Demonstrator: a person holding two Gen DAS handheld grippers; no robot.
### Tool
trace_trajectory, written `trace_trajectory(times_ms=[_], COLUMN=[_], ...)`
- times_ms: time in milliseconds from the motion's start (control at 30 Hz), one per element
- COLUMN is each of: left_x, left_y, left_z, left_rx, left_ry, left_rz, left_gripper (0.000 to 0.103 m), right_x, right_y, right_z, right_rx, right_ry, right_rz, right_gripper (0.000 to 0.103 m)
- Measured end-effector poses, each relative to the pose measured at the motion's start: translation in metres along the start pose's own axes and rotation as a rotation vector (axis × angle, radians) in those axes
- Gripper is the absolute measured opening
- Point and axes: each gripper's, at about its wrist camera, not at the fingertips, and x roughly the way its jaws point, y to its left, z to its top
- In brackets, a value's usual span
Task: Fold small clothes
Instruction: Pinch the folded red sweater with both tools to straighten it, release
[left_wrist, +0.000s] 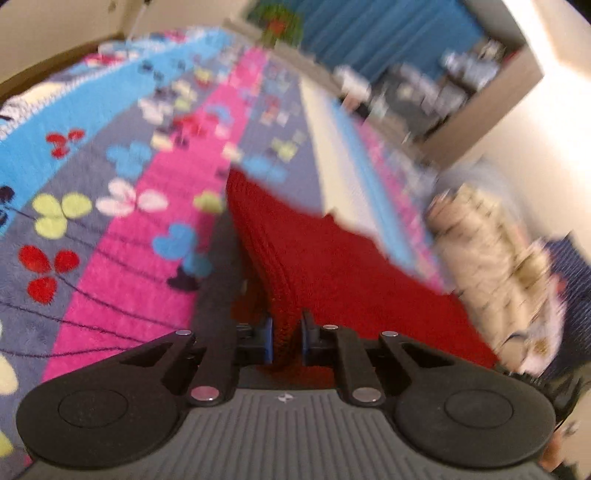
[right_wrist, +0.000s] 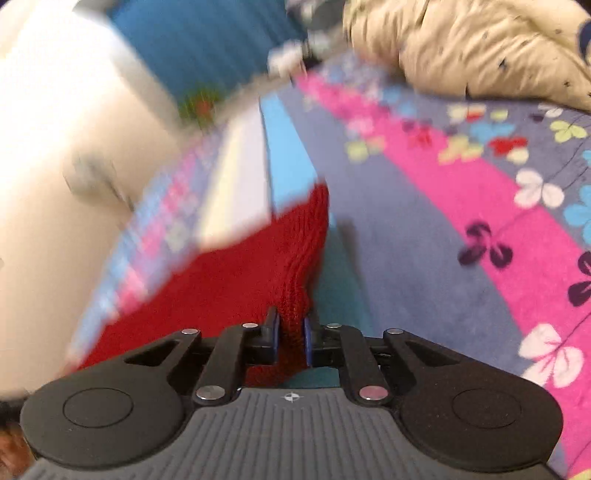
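A red knitted garment (left_wrist: 317, 258) hangs stretched above a colourful flowered rug (left_wrist: 122, 236). My left gripper (left_wrist: 287, 338) is shut on one edge of the garment, the fabric pinched between its blue pads. In the right wrist view my right gripper (right_wrist: 291, 339) is shut on another edge of the same red garment (right_wrist: 236, 273), which spreads away to the left. Both views are blurred by motion. The garment's lower part is hidden behind the grippers.
A heap of cream patterned clothes (left_wrist: 491, 266) lies on the rug at the right; it also shows in the right wrist view (right_wrist: 461, 48) at the top. A shelf with clutter (left_wrist: 443, 92) and a blue curtain (left_wrist: 369, 33) stand at the back.
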Motion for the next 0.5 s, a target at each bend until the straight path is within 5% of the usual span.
trace_trajectory(times_ms=[133, 233, 300, 400, 500], left_x=[-0.011, 0.01, 0.012, -0.004, 0.007], left_y=[0.009, 0.021, 0.02, -0.001, -0.023], left_z=[-0.013, -0.016, -0.012, -0.008, -0.014], left_rx=[-0.042, -0.064, -0.04, 0.044, 0.147], left_ry=[0.057, 0.169, 0.145, 0.026, 0.065], left_rz=[0.045, 0.241, 0.325, 0.205, 0.109], left_gripper=[0.016, 0.023, 0.024, 0.024, 0.031], right_x=[-0.029, 0.002, 0.018, 0.002, -0.014], right_y=[-0.003, -0.024, -0.029, -0.007, 0.008], right_z=[-0.008, -0.02, -0.03, -0.029, -0.028], right_rx=[0.02, 0.045, 0.011, -0.132, -0.219], right_ry=[-0.038, 0.175, 0.253, 0.127, 0.025], right_rz=[-0.019, -0.157, -0.267, -0.309, -0.281], right_gripper=[0.012, 0.015, 0.02, 0.022, 0.026])
